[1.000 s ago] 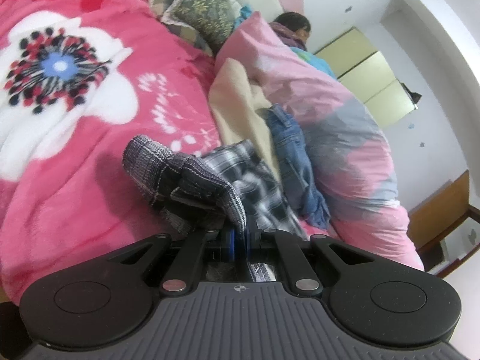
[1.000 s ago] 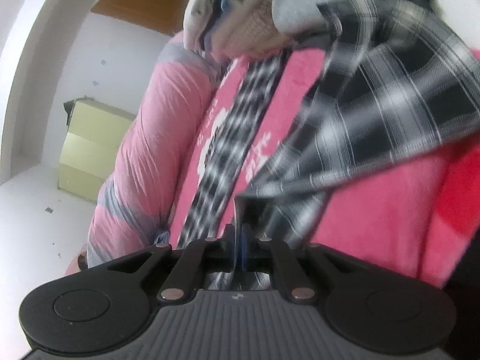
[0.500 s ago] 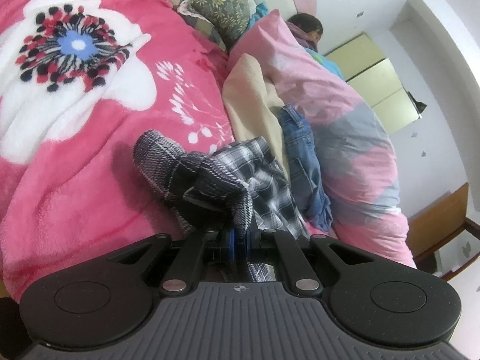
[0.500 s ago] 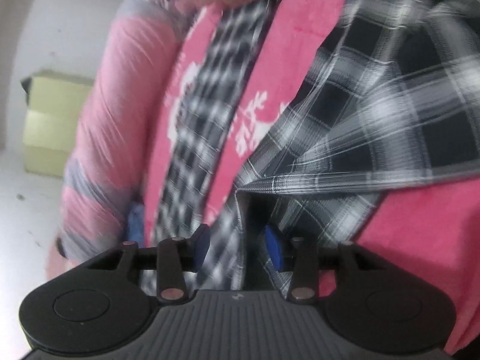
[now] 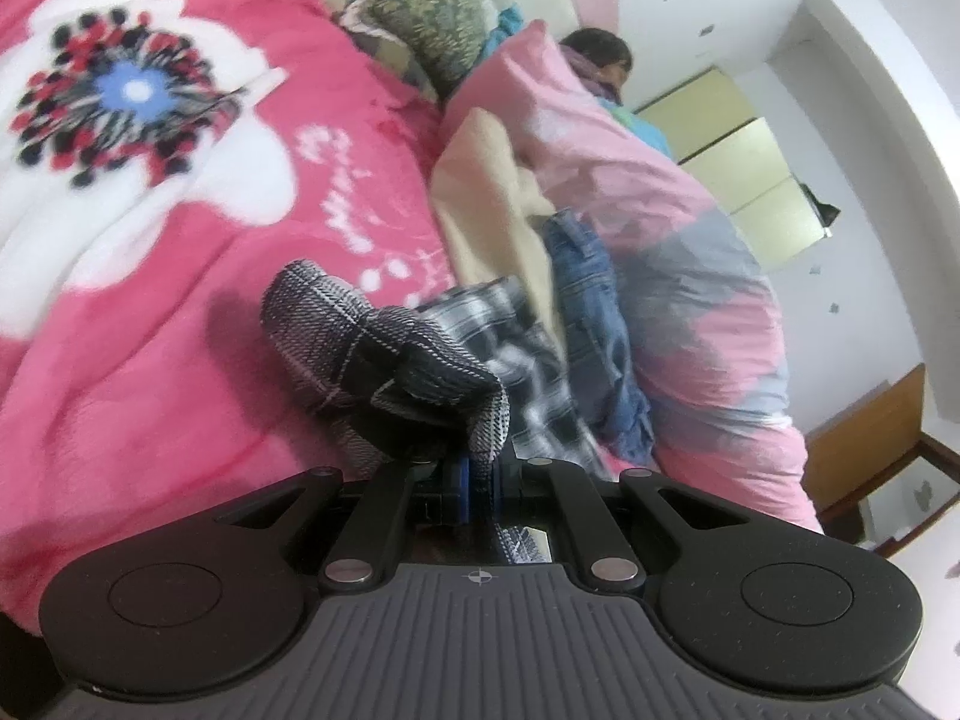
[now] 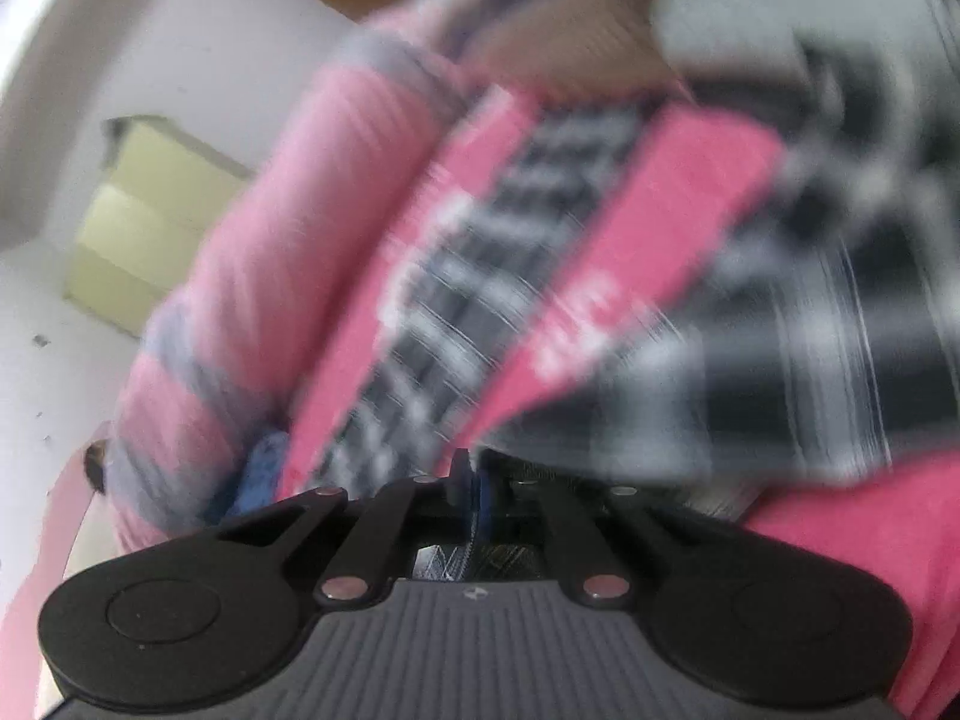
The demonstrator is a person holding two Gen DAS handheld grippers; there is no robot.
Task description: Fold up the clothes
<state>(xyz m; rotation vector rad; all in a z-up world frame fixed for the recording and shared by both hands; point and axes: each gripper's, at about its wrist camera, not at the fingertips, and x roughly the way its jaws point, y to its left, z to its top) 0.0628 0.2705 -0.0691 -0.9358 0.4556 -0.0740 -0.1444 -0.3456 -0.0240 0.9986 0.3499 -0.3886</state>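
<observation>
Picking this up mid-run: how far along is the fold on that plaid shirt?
Early. Done: no finished fold shows. In hand: the left hand-held gripper is shut on a bunched part of the plaid shirt above the pink floral blanket; the right hand-held gripper looks shut at the shirt's edge, though blurred. Left: spreading and folding it, then the jeans lying unfolded beside it.

Shirt point(image 5: 384, 354) black-white plaid; blanket point(image 5: 150, 192) pink, white flower; jeans point(image 5: 588, 324) blue; quilt point(image 5: 690, 252) pink-grey.

Shirt point(image 5: 480, 348) on blanket point(image 5: 150, 312), jeans point(image 5: 594, 324) just right of it; quilt point(image 5: 690, 276) beyond jeans, pillows point(image 5: 420, 18) behind
</observation>
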